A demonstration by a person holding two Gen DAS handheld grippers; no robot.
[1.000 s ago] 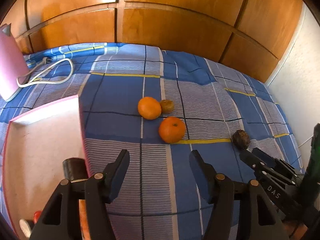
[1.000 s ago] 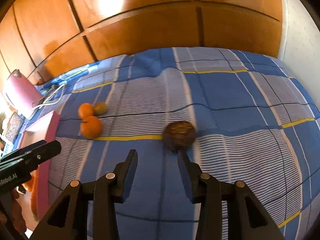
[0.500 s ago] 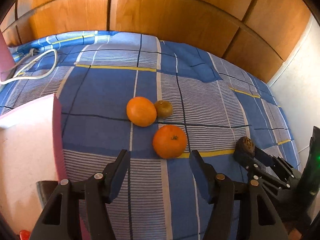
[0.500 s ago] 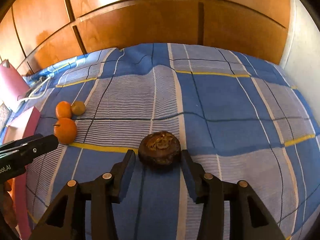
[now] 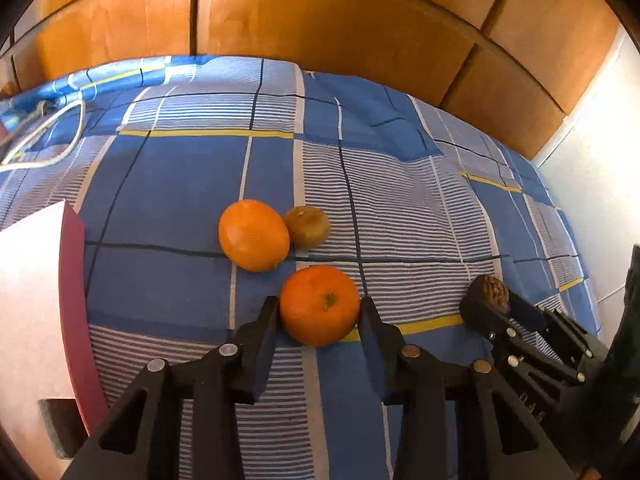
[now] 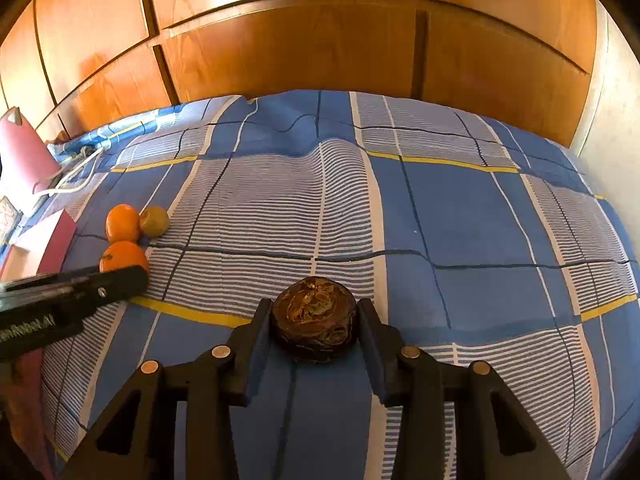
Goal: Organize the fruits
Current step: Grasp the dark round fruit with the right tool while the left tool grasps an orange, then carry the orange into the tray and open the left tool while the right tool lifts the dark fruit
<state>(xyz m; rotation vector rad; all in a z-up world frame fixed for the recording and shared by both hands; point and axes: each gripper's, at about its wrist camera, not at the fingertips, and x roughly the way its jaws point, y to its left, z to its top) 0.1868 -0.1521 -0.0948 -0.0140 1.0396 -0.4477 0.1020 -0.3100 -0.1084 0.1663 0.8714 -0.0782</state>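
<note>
My left gripper [image 5: 318, 314] is open with its jaws on either side of an orange [image 5: 319, 310] on the blue checked bedsheet. A second orange [image 5: 253, 234] and a brownish-green kiwi [image 5: 307, 226] lie just beyond it, touching. My right gripper [image 6: 313, 318] is open with its jaws on either side of a dark, wrinkled brown fruit [image 6: 313, 317]. The dark fruit [image 5: 490, 290] and the right gripper also show in the left wrist view. The left gripper's finger [image 6: 100, 284] shows in the right wrist view beside the oranges [image 6: 122, 222].
A pink-rimmed tray [image 5: 72, 280] lies at the left on the bed. A white cable [image 5: 60, 136] and a pink object [image 6: 24, 152] sit far left. Wooden wardrobe panels [image 6: 320, 40] stand behind the bed; a white wall [image 5: 600, 180] is at right.
Both grippers moved forward. The left jaws now flank the near orange and the right jaws now flank the dark fruit. Neither has closed.
</note>
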